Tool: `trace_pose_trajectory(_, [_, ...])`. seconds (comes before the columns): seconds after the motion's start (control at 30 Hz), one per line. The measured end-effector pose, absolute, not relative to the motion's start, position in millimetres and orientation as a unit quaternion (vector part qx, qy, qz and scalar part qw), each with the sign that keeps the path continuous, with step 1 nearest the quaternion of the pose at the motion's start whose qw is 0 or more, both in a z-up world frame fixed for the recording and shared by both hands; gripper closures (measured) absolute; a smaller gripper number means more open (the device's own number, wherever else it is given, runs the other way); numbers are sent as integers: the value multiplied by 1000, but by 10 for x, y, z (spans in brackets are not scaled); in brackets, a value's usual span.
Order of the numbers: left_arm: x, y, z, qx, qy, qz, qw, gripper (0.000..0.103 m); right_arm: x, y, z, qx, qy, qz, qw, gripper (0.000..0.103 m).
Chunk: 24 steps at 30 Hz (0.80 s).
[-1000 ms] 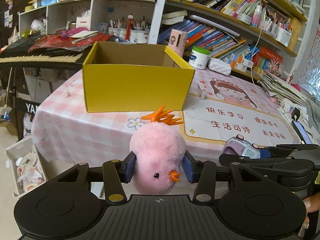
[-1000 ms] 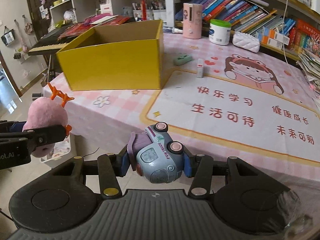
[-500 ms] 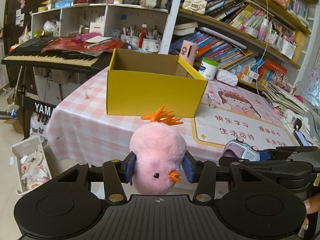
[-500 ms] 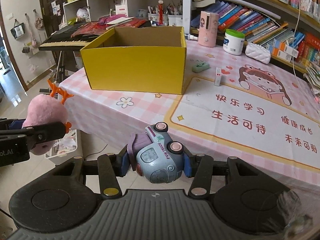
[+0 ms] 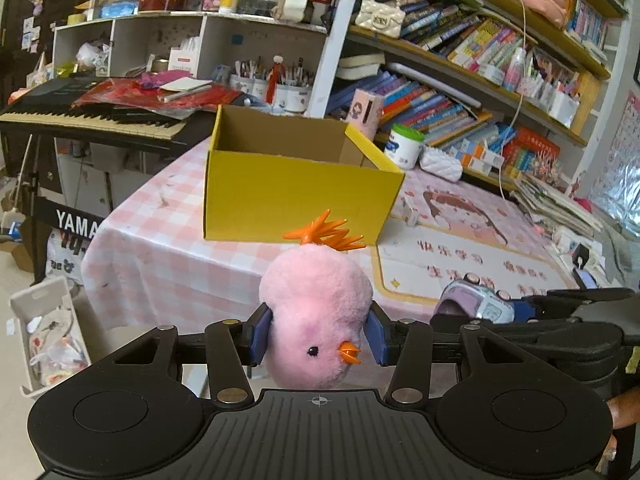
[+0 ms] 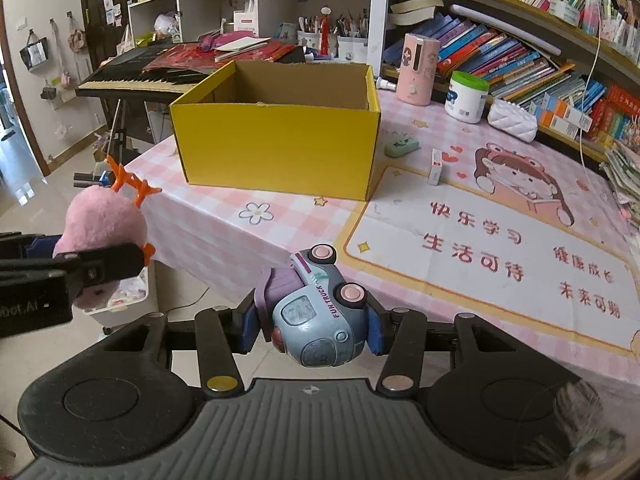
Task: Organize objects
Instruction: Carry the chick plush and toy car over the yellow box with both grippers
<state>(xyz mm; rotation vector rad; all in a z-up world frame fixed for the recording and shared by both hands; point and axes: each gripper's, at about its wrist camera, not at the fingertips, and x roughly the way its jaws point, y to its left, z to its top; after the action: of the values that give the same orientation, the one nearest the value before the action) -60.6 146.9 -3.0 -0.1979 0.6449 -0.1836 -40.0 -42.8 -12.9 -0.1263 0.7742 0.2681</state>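
Carry step, both toys gripped off the table: left tool point(image 5: 318, 338) clenched on pink plush chick point(image 5: 316, 316), right tool point(image 6: 312, 330) clenched on blue toy truck point(image 6: 316, 312), both held short of the table point(image 6: 208, 236) edge; open yellow box point(image 6: 280, 140) at 12 o'clock on the table, well apart; next move likely calls for reaching forward over the box rim, then releasing each toy inside

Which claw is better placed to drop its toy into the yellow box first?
Left, marginally. The left claw holds the chick aimed at the box front; the right claw, holding the truck, faces the mat beside it. Both are off the table.
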Motion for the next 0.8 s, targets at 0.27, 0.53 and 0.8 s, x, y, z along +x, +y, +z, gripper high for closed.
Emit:
trace_pose_trajectory(0.27, [-527,1549,-29,-108,313,-79,940,56,-280,-313,-117,-83,374,142,913,56])
trace_pose_trajectory(0.53, [-412,1564,59,-118,293,-74,946,56,-209,-254,-91,-90,360,145,917,56])
trace_pose_trajectory(0.8, [-25,1500,334,-97,256,-64,960,56,182,-320,164,-60,313,157,935,56])
